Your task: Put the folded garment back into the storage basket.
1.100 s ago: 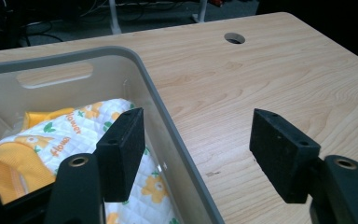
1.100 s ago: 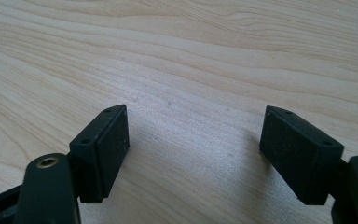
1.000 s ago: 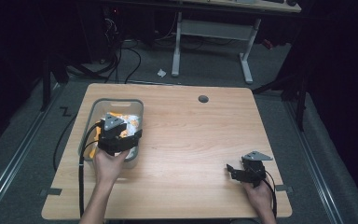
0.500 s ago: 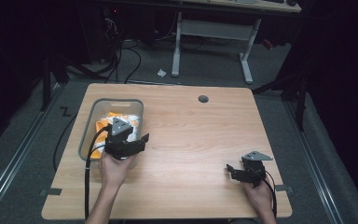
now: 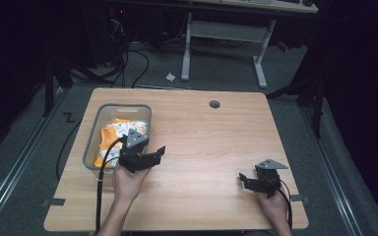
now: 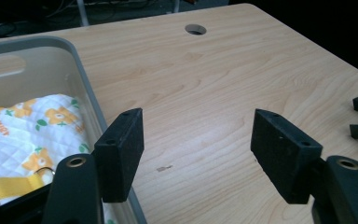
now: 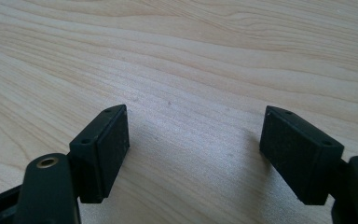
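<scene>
Bare wood lies under both our grippers — left gripper (image 5: 150, 156) and right gripper (image 5: 248, 180) gaping, empty — while the cloth (image 6: 25, 128) (floral, quilted) sits untouched in its bin (image 5: 94, 140), so seemingly nothing is done yet.

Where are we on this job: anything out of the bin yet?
Nothing looks done: the flower-print cloth lies in the grey bin and the table is bare. In hand: nothing; the left hand-held gripper is open beside the bin, the right hand-held gripper open over wood. Left: taking the cloth out, probably.

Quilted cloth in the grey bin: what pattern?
White quilted cloth with orange flowers, green leaves; clearest in left gripper view.
</scene>
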